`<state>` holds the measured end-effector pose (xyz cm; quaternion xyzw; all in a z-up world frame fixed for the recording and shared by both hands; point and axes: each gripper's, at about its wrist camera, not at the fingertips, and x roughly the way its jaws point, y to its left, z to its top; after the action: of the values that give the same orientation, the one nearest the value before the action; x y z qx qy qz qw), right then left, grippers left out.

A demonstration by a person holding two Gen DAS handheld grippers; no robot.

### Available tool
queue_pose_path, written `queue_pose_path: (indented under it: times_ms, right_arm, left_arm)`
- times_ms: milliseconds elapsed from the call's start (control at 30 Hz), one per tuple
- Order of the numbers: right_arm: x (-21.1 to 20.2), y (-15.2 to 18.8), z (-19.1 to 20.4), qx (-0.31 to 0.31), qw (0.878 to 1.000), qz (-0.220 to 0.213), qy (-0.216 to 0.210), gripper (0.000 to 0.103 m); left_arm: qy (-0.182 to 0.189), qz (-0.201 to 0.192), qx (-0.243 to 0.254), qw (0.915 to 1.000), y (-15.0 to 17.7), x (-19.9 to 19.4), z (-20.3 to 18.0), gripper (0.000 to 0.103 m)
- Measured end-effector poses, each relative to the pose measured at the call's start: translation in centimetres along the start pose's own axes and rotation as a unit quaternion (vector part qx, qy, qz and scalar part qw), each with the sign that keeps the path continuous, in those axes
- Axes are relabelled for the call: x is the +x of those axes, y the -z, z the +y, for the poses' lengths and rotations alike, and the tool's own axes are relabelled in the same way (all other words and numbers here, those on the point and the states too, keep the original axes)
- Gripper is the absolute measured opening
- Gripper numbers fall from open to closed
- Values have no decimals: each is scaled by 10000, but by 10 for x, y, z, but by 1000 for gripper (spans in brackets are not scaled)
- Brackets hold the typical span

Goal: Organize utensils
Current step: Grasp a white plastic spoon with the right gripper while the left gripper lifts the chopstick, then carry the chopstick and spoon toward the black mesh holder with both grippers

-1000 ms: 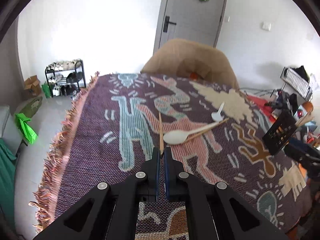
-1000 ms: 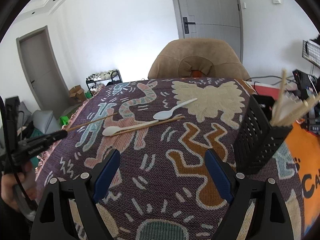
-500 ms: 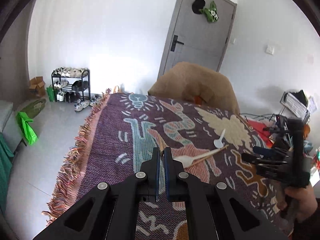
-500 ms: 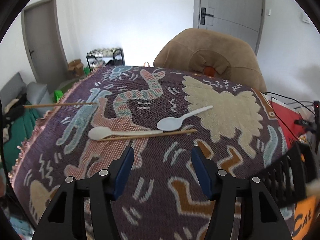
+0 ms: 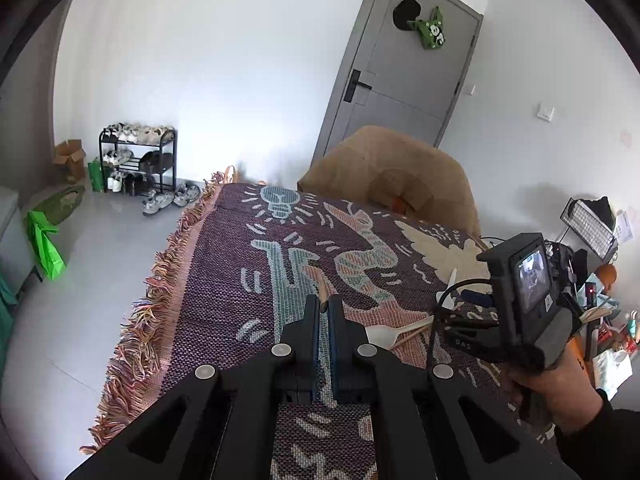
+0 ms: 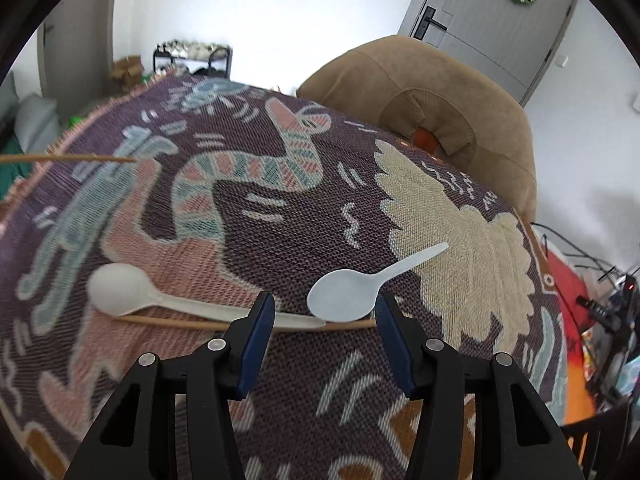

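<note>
1. The right gripper [image 6: 325,312] has dropped low over the patterned woven blanket [image 6: 248,208], moving away from the black utensil holder, which a second ago stood at its right and is now out of its camera's view apart from a dark edge at the frame's corner that may belong to it.

2. Its blue-padded jaws, wide a second ago, are closing. They now stand at a middling gap with nothing pressed between the pads.

3. Taking the white spoon [image 6: 352,292] as the landmark: its bowl lies just ahead of the right gripper's fingertips, nearer the right finger, its handle angled up and away toward the tan chair [image 6: 420,92].

4. Just left of that spoon lies the cream spoon [image 6: 160,298], and a wooden chopstick on the blanket [image 6: 192,323] runs under both, alongside the cream handle.

5. The left gripper [image 5: 324,308] is clamped shut on a second wooden chopstick [image 5: 320,292], whose tip pokes out between its fingers. It has lifted a little and holds the stick well left of the white spoon; the right camera shows it [image 6: 72,158] hanging clear above the cloth.

6. Judged from this, one chopstick is already in hand and the right gripper is lining up a pick near the white spoon; three utensils remain on the cloth to be put away.
</note>
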<state>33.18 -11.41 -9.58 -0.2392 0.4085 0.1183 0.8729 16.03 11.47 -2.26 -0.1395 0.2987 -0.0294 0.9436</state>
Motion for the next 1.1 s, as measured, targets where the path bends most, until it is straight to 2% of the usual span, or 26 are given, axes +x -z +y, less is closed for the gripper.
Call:
queue_pose_path:
  times_ms: [67,167,233,267,500,667,1100]
  right_arm:
    - [8,0,4,-151,9997,72,170,52]
    - [11,0,1,-210,9994,92,269,43]
    - [13,0,-1,-190,9994,168,221,24]
    - [13,1,-2,-175,9995,203,180,6]
    - [-25,7,-11,6,9997,-204,-139,4]
    - [-71,12,-29,476,9957,-598,-521,4]
    - [-159,45,-87,1356,9706,-1115,-1648,4]
  left_arm:
    - [-12,38,9,10000,-1,3,1,3]
    - [-20,49,20,10000,-3,3,0,3]
    - [-51,44,30,10000,-4,3,-2,3]
    - [-57,42,28,10000,-3,2,-2,3]
    - [-51,-15,45,10000,-4,-4,-11,3]
    - [11,-80,137,9999,-6,-13,-23,3]
    - [323,-308,456,9980,-9,-41,-74,3]
